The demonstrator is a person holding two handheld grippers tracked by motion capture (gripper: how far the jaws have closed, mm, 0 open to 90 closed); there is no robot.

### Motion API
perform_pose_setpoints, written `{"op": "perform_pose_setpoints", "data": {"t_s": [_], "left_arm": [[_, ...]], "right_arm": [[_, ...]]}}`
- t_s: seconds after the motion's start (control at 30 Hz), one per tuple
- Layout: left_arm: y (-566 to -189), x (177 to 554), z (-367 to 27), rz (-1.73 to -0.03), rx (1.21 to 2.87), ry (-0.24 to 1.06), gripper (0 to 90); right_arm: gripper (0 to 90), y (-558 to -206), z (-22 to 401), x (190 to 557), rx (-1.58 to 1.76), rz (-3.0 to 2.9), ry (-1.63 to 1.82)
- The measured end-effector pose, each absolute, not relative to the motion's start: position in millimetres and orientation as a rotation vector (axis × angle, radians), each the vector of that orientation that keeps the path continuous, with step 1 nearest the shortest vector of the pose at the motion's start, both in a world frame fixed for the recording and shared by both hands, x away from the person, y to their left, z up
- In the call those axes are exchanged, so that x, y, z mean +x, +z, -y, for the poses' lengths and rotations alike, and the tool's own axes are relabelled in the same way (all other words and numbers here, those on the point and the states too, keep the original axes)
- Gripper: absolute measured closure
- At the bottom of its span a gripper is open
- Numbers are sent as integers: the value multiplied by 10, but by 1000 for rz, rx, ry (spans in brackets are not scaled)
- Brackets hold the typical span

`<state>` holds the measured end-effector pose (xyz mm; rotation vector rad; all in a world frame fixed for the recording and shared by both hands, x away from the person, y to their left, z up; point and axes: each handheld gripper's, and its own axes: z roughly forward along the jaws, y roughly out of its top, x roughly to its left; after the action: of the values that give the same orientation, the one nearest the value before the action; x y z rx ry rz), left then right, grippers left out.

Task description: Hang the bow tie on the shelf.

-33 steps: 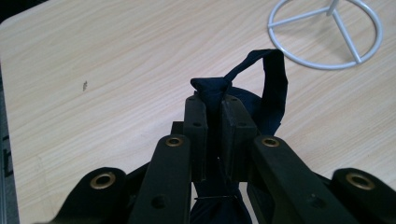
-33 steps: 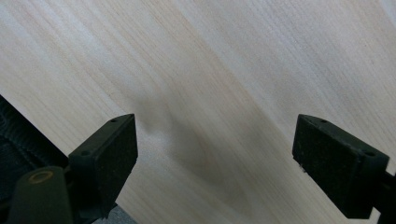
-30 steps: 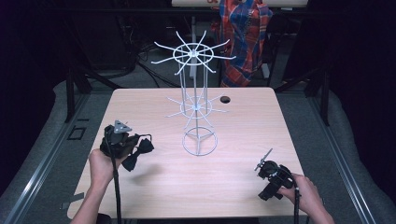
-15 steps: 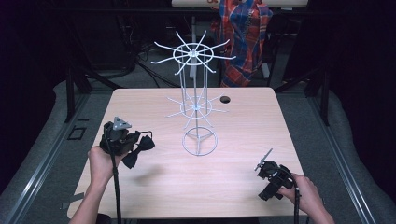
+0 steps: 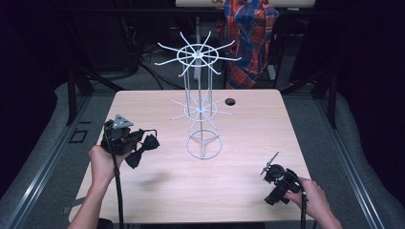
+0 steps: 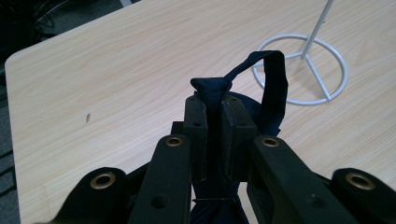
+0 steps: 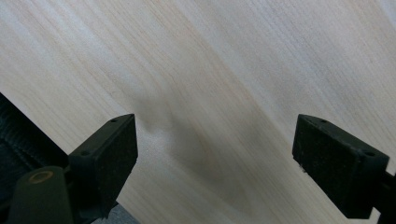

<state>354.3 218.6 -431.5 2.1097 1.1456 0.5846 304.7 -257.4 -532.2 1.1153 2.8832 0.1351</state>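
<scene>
A dark navy bow tie (image 5: pixel 143 148) hangs from my left gripper (image 5: pixel 138 143) above the left side of the table. In the left gripper view the jaws are shut on the bow tie (image 6: pixel 212 91) at its knot, and its strap loops up toward the stand's ring base (image 6: pixel 303 70). The white wire stand (image 5: pixel 203 112), with spoke arms at two heights, rises at the table's middle. My right gripper (image 5: pixel 272 176) rests low near the front right corner. In the right gripper view its jaws stand wide apart over bare wood, and the gripper (image 7: pixel 215 154) holds nothing.
The light wooden table (image 5: pixel 248 138) has a small dark hole (image 5: pixel 230 101) behind the stand. A plaid cloth (image 5: pixel 248 38) hangs beyond the far edge. Metal rails run along the floor on both sides.
My left gripper has shifted slightly with the bow tie in it, staying left of the stand. The right gripper has not moved.
</scene>
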Motion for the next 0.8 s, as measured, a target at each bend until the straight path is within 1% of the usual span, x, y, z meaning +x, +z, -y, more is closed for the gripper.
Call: {"op": "perform_pose_setpoints", "data": {"t_s": [0.3,0.8], "left_arm": [[-4143,3513,-2051,-1079,2100,597,824],[-3924,3495,-1974,-1008,2070,587,824]], "right_arm": [[139,-5320,2579,3042,1118,-2886,137],[139,-5320,2575,3042,1119,-2887,131]]}}
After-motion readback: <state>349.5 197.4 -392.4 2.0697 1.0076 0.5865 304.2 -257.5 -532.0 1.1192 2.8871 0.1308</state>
